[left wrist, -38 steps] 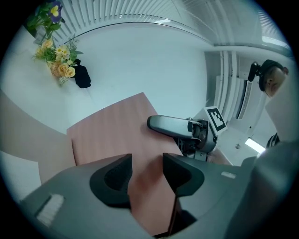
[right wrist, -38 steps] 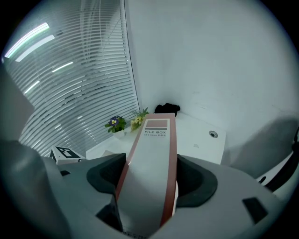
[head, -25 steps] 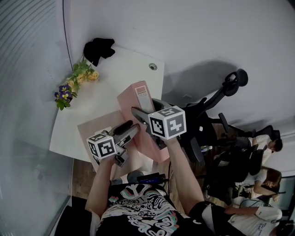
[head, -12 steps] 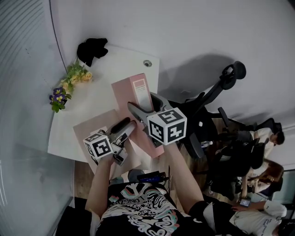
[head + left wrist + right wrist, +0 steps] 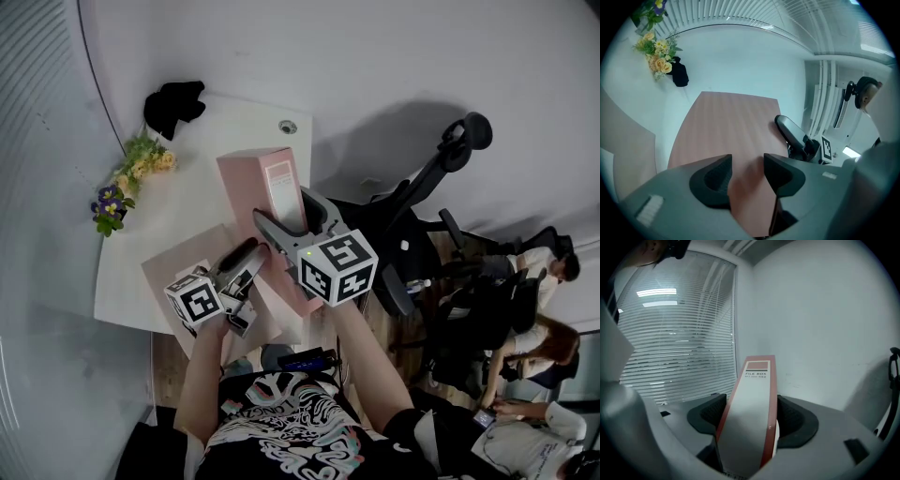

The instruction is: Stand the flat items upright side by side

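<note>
The pink file box [image 5: 255,192] is held on edge over the near part of the white desk [image 5: 187,202], leaning rather than fully upright, with its labelled narrow spine turned toward the right hand-held gripper [image 5: 292,217]. Whether its lower end touches the desk cannot be made out. In the right gripper view the spine [image 5: 757,380], printed with "FILE BOX", is seen filling the gap of the right hand-held gripper [image 5: 751,416], whose jaws are clamped on it from both sides. The box's lower end is gripped by the left hand-held gripper [image 5: 251,251]; in the left gripper view the pink board [image 5: 731,126] is seen running between that gripper's jaws [image 5: 747,168], which are pressed against it. Just beside the held box, on its left in the head view, a second flat pink box [image 5: 183,267] is laid down flat on the desk. Further out, a bunch of yellow and purple flowers [image 5: 141,159] and a black object [image 5: 173,101] are placed at the desk's far left corner, and a black office chair [image 5: 441,183] is seen past the desk's right side
</note>
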Tool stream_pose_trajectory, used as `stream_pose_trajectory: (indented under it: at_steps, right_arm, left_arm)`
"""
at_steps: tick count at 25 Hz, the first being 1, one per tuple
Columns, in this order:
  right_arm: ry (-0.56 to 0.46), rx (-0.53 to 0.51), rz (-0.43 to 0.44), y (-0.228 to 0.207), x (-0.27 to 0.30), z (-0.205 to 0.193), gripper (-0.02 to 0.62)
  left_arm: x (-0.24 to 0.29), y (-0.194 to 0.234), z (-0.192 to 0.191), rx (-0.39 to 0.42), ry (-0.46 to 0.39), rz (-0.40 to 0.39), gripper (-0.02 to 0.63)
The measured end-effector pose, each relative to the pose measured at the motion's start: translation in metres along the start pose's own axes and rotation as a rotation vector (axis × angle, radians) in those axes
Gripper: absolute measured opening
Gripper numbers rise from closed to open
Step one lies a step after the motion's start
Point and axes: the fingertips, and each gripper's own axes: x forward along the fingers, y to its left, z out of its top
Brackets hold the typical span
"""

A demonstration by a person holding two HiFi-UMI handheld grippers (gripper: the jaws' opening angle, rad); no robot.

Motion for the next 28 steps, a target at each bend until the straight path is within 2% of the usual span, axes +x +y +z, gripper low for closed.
stream_pose_trajectory:
  at_steps: [7,17,28]
  right_arm:
    - [-0.149,-0.032,-0.020,0.004,-0.018,0.006,0.330]
    - [-0.291,-0.076,-0.043,0.011,-0.039,-0.004,0.331]
    - [-0.292,-0.043,-0.091,0.010,-0.051,-0.014,0.334]
  left_arm:
    - [-0.001,-0.002,-0.001,-0.010,-0.011,0.006,0.197]
    - [-0.006,0.000,-0.012,0.001,0.023,0.023,0.196]
    - [-0.007,-0.001,-0.021,0.004,0.040,0.031,0.196]
